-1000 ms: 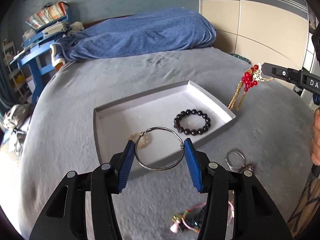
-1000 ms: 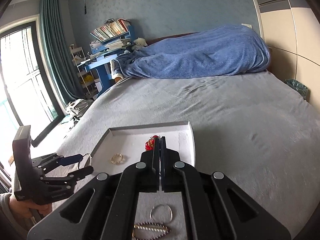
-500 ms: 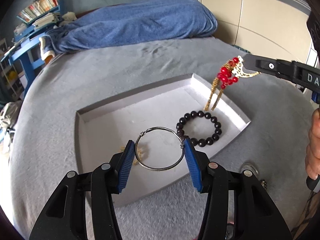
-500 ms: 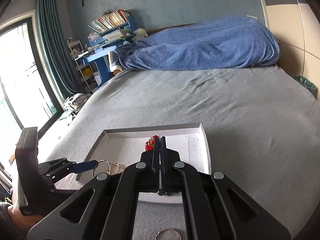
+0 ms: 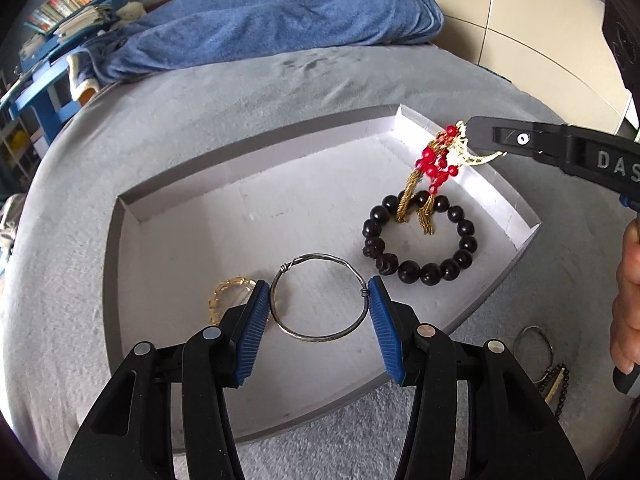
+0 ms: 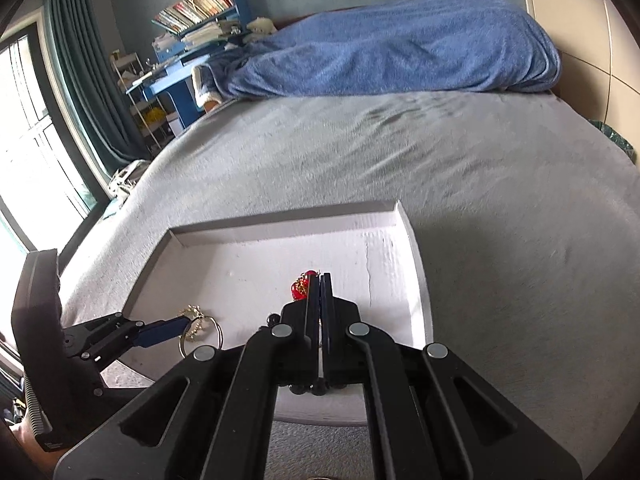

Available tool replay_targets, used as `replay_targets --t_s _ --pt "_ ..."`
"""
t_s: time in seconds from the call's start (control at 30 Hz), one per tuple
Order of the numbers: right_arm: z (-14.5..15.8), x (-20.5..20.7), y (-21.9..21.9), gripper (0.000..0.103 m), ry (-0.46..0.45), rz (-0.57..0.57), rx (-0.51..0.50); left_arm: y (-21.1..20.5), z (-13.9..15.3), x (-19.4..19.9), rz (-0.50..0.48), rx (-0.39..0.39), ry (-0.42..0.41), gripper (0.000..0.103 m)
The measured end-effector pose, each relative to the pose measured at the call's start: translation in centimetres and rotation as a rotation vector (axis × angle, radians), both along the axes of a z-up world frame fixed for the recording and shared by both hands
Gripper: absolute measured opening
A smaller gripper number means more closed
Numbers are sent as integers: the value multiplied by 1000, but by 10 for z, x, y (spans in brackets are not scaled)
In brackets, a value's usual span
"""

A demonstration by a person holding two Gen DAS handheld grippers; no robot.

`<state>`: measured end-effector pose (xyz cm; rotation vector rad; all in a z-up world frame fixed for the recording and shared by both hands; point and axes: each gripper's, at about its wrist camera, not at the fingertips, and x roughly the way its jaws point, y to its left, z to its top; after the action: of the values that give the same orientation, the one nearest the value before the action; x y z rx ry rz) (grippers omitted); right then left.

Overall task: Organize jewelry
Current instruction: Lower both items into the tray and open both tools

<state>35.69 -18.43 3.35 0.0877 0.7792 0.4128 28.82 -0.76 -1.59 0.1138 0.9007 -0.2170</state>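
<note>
the grey fleece-covered bed [image 5: 192,128] carries a shallow white cardboard tray [image 5: 124,248], the collecting place, so both pieces hang over it. inside lie a black beaded bracelet [image 5: 420,272] and a small gold chain bracelet [image 5: 224,292]. the left gripper [image 5: 319,312], tilted down over the tray's near side, pinches a thin silver wire bangle [image 5: 316,336] across its width between blue pads [image 5: 254,330]. the right gripper [image 6: 319,294], reaching in level from the right, is closed tight on a red-beaded gold tassel ornament [image 5: 434,168] dangling above the beads.
</note>
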Motion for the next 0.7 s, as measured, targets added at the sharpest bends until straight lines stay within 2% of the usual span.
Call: replay_targets --t_s 0.5,0.57,0.7 --pt "-19 3 3 1 69 7 -29 3 -2 3 14 -18 13 53" --pt "-20 3 3 1 72 6 -41 3 0 2 17 -16 3 59" --pt "-21 3 1 1 73 -3 -52 3 7 -1 16 -25 -25 64"
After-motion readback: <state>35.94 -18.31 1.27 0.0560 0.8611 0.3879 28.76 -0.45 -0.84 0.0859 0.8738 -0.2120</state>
